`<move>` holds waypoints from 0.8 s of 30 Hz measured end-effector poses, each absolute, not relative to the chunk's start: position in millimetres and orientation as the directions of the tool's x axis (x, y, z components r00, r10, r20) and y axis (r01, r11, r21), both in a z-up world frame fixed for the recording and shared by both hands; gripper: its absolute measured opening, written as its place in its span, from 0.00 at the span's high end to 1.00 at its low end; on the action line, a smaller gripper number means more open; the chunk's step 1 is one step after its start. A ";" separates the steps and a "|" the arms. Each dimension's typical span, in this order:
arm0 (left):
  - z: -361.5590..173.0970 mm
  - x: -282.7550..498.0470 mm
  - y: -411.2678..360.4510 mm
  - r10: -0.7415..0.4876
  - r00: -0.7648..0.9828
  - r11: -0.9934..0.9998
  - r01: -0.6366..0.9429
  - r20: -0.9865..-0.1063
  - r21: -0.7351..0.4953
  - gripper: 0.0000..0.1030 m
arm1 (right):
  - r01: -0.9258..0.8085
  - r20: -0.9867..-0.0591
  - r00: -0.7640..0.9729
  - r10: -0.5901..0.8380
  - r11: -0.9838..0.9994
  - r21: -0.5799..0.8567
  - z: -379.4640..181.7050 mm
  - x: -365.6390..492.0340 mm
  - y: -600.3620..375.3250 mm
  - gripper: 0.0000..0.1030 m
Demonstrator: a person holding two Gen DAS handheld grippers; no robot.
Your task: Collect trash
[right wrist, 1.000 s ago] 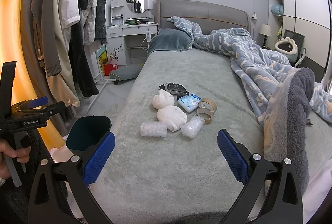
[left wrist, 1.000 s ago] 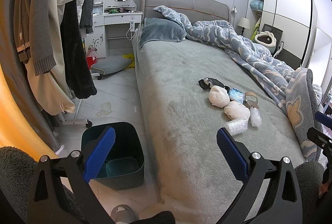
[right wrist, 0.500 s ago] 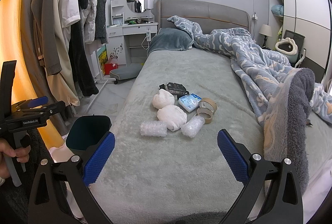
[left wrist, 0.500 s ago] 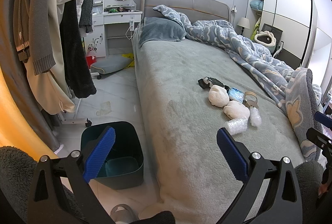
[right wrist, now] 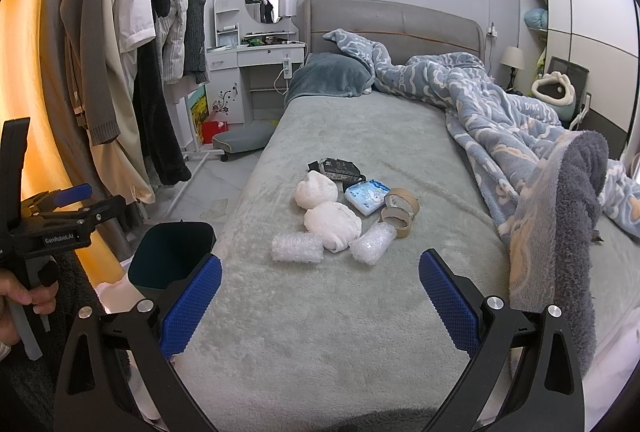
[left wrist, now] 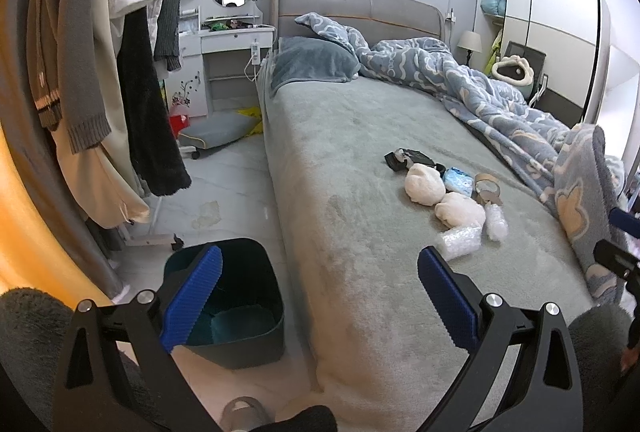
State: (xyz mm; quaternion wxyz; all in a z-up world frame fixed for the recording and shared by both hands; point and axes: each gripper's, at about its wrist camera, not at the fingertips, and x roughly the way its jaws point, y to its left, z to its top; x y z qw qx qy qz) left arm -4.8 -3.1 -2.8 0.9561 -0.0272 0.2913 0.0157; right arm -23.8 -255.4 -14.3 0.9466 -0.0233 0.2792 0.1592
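Currently both grippers idle: left gripper and right gripper jaws spread wide, holding nothing. Trash pile mid-bed, well apart from jaws. Bin on floor beside bed. Advise: take nearest bubble-wrap roll first; close gently, avoid snagging blanket.

Read "GenRobot.AI" in small pale letters on the black body of the left gripper, well left of the bed in the right wrist view. Found print on the blue packet and black packet on the bed too small to read.
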 end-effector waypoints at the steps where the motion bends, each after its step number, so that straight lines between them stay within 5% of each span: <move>1: -1.9 -5.0 -4.9 0.009 0.830 0.998 -0.041 -0.558 -0.045 0.03 | -0.314 -0.540 0.789 0.293 0.948 0.054 -13.9 -22.3 -257.5 0.03; 15: -15.2 0.6 -11.5 -0.114 0.813 0.993 0.077 -0.572 -0.089 0.04 | -0.291 -0.608 0.746 0.270 0.954 0.067 -29.3 11.1 -247.3 0.04; 24: -24.8 22.5 -35.8 -0.214 0.785 0.975 0.205 -0.581 -0.082 0.06 | -0.249 -0.653 0.713 0.255 0.963 0.105 -61.1 49.2 -253.2 0.24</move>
